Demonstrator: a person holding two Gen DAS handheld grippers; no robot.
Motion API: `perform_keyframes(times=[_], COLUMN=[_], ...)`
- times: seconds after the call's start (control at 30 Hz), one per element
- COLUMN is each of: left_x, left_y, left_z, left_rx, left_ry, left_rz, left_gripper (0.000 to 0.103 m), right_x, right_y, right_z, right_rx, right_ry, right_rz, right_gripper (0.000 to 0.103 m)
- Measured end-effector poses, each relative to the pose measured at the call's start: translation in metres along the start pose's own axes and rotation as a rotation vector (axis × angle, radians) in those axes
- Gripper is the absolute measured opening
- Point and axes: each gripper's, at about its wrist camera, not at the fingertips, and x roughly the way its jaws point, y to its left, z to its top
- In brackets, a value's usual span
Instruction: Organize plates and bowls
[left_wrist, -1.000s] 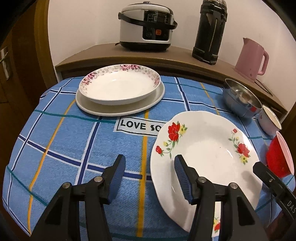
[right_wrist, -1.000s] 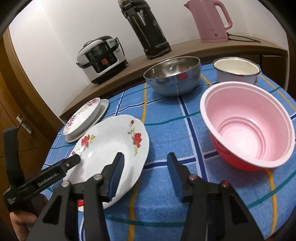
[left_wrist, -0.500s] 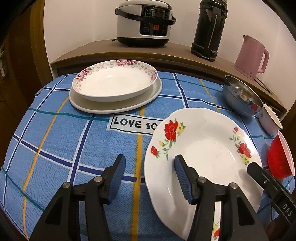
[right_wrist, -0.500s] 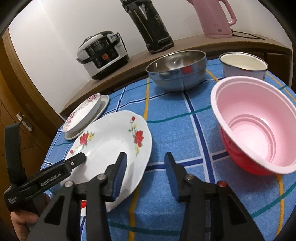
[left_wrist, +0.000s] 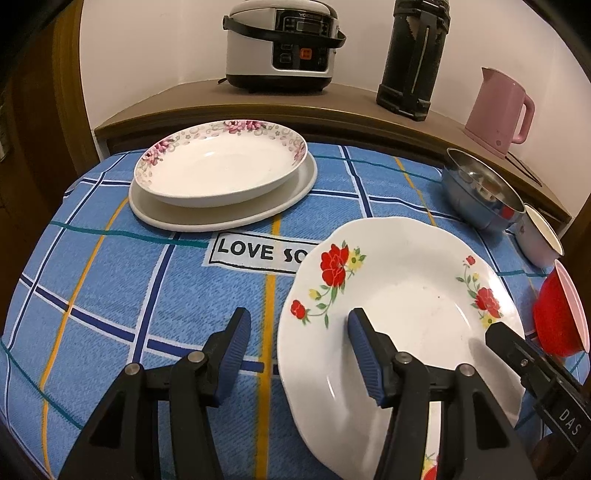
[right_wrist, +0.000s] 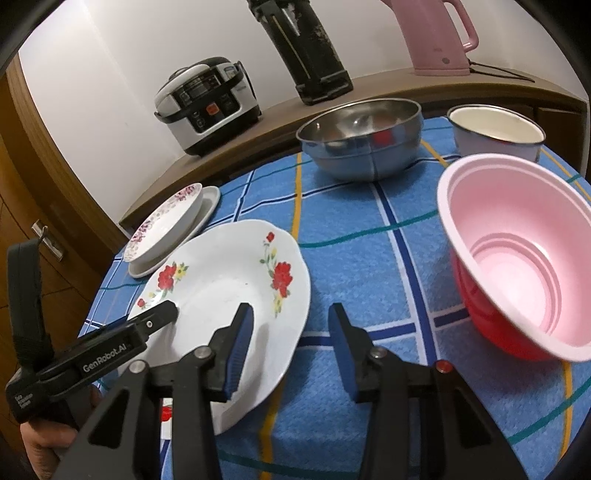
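A white plate with red flowers lies on the blue checked tablecloth; it also shows in the right wrist view. My left gripper is open and straddles its left rim, one finger over the plate, one over the cloth. My right gripper is open and straddles its right rim. A pink-flowered deep plate sits on a plain white plate at the back left. A red bowl with pink inside stands at the right.
A steel bowl and a white enamel mug stand at the back right. Behind the table, a wooden shelf holds a rice cooker, a black thermos and a pink kettle.
Both grippers have moved forward over the table toward the red-flowered plate and now straddle its rims. Both stay open. The dishes have not moved.
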Motion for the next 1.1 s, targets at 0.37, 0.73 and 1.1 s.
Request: perform_keyframes(times=[0.37,0.73,1.1], left_x=[0.002,0.002,-0.003], left_y=[-0.003,-0.006,0.013], left_z=[0.001,-0.001,0.001], left_rx=[0.009,0.019,-0.077], left_ry=[-0.012,-0.021,-0.020], left_rz=[0.005,-0.027,-0.118], left_gripper=[0.057,0.057,0.035], right_x=[0.007,0.010,0.010], right_y=[0.007,0.011,0.009], right_z=[0.000,-0.002,-0.002], right_rx=[-0.055,-0.089,-0.077], right_ry=[0.010,0.012,0.011], right_rz=[-0.009,-0.026,-0.011], right_gripper=[0.032,0.021,0.019])
